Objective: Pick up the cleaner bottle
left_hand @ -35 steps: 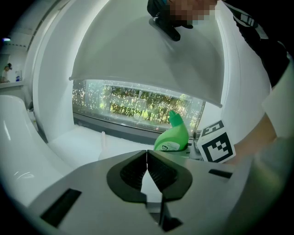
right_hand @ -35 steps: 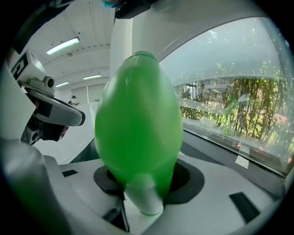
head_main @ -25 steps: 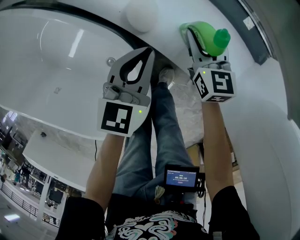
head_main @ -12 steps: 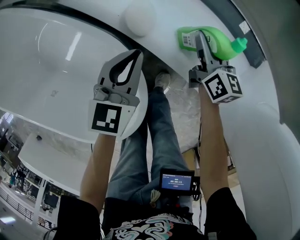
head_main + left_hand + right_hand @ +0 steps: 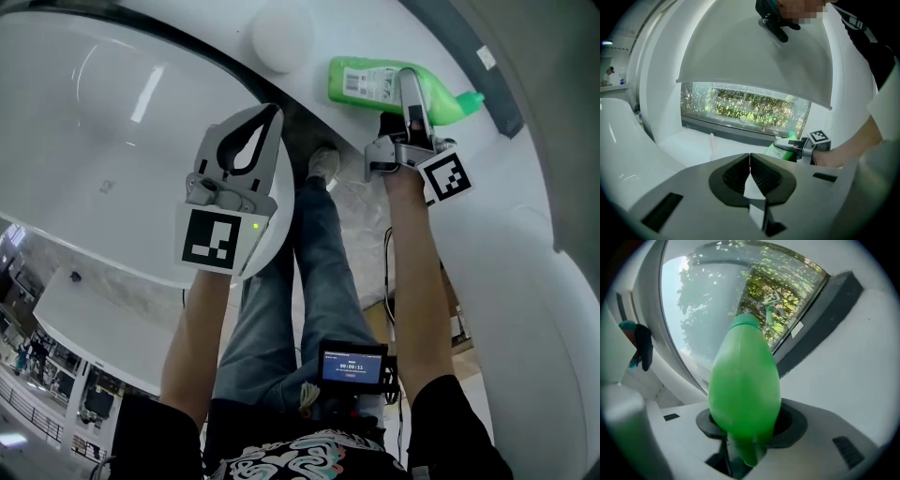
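Now right gripper (image 5: 411, 91) has tipped cleaner bottle (image 5: 367, 84) sideways.

Daylight is pouring through a wide window (image 5: 745, 110) at twelve o'clock in the left gripper view, with green foliage showing behind it. A dark sill (image 5: 726, 130) is running beneath it. In the head view, a glossy white curved panel (image 5: 112, 122) is reflecting a light strip (image 5: 148, 92) at ten o'clock.
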A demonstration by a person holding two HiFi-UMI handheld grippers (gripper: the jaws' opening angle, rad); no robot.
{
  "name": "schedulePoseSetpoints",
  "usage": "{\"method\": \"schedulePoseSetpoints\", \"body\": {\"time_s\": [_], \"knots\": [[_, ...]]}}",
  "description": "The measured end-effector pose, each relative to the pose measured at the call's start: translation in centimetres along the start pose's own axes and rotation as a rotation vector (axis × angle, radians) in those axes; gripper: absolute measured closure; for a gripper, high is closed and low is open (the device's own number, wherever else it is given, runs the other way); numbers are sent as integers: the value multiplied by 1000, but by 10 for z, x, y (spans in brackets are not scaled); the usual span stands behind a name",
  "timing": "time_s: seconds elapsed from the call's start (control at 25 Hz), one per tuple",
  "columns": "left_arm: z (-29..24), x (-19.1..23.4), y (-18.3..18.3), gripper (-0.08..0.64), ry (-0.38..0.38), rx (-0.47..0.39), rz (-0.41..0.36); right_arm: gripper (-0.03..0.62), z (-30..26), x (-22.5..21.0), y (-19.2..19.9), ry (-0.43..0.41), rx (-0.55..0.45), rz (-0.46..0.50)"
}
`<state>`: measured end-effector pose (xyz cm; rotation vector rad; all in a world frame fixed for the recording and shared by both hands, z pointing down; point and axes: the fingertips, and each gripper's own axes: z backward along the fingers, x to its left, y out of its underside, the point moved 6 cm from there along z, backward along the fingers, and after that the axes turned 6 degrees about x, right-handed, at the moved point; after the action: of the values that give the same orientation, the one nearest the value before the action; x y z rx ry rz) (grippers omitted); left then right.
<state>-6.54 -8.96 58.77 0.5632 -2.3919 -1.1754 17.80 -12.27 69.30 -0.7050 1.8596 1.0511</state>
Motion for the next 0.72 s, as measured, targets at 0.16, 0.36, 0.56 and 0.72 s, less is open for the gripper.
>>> {"method": "schedulePoseSetpoints", "body": {"time_s": [0.16,0.36,0.56,0.72], "knots": [[12,-5,-16,545,-2,-3,6,390,4,24,-3,-60,-18,-114],[9,-4,-24,545,-7,-11,15,390,4,36,-4,-97,-38,-204],[4,3,-31,545,-20,-37,-7,390,3,44,-6,-137,-61,-254],[-2,5,-26,545,-39,-65,-4,390,4,41,-5,-161,-78,-272]]}}
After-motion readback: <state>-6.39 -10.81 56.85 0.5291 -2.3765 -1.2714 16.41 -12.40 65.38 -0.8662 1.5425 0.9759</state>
